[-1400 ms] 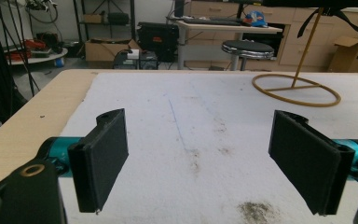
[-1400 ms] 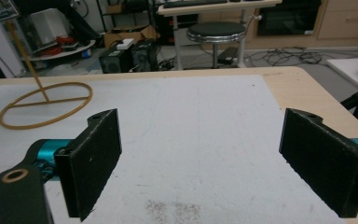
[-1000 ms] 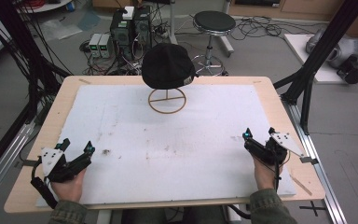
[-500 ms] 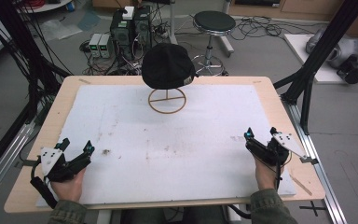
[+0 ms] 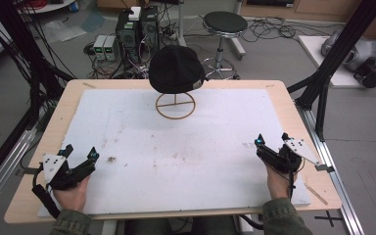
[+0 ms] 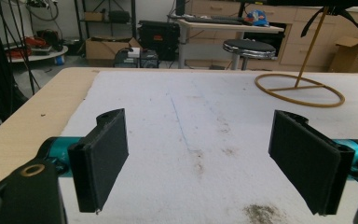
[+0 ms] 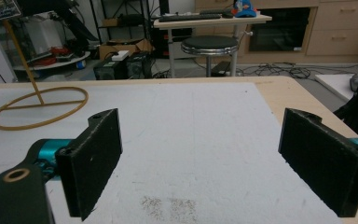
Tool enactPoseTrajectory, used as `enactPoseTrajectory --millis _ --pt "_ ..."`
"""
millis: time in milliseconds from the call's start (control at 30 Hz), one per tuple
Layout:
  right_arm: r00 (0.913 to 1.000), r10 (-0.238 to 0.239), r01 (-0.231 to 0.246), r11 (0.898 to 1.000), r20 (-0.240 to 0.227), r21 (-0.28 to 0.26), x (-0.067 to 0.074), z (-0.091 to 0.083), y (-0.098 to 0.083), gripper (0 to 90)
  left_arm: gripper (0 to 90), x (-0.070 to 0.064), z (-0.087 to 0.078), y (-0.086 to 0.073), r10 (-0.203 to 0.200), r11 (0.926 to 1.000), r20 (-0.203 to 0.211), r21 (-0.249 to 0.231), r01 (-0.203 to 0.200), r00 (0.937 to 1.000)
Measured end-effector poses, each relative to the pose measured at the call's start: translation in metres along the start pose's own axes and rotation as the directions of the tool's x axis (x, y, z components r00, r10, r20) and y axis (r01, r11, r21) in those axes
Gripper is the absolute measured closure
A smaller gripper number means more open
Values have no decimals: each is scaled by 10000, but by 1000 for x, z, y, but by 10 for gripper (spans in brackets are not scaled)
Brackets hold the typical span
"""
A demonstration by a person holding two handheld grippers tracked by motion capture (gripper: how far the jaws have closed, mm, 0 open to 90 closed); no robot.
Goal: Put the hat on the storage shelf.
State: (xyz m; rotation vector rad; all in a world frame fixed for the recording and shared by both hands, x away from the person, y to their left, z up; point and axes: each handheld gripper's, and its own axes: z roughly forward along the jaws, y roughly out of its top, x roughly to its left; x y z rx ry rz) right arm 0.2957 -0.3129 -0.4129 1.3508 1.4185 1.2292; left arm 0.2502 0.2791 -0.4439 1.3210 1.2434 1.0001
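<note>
Black fabric is what stands out: a dark cap (image 5: 176,68) is sitting on a thin brass-coloured stand (image 5: 175,105), whose ring base is resting on the white mat (image 5: 186,147) near the table's far edge, well apart from both grippers. The left gripper (image 5: 80,155) is lying low at the near left corner of the mat, held in a hand (image 5: 73,192), its jaws standing wide apart with nothing between them. The right gripper (image 5: 269,143) is resting at the near right side, its jaws likewise spread and empty. In the left gripper view a cardboard box (image 6: 356,46) at the far right is showing the letters "SF"; the rest of its print is cut off. A black stool (image 5: 224,23) is standing beyond the table.
</note>
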Motion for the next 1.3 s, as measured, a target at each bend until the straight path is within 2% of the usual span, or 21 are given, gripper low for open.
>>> enactPoseTrajectory --millis 500,1000,1233,1300 --pt "10000 78 -78 9999 -30 123 -1 -1 0 125 199 0 1 0 -25 10000 1 41 25 10000" --pt "9999 -107 109 9996 -97 260 1 -1 -2 125 200 1 1 0 -9 10000 -3 90 9 10000" --pt "9998 -196 196 9997 -44 166 -1 -4 -5 148 200 1 1 0 -52 10000 -31 80 52 10000" --pt "10000 -94 94 9999 0 135 -2 -4 -5 148 200 2 1 0 -51 10000 -56 82 51 10000"
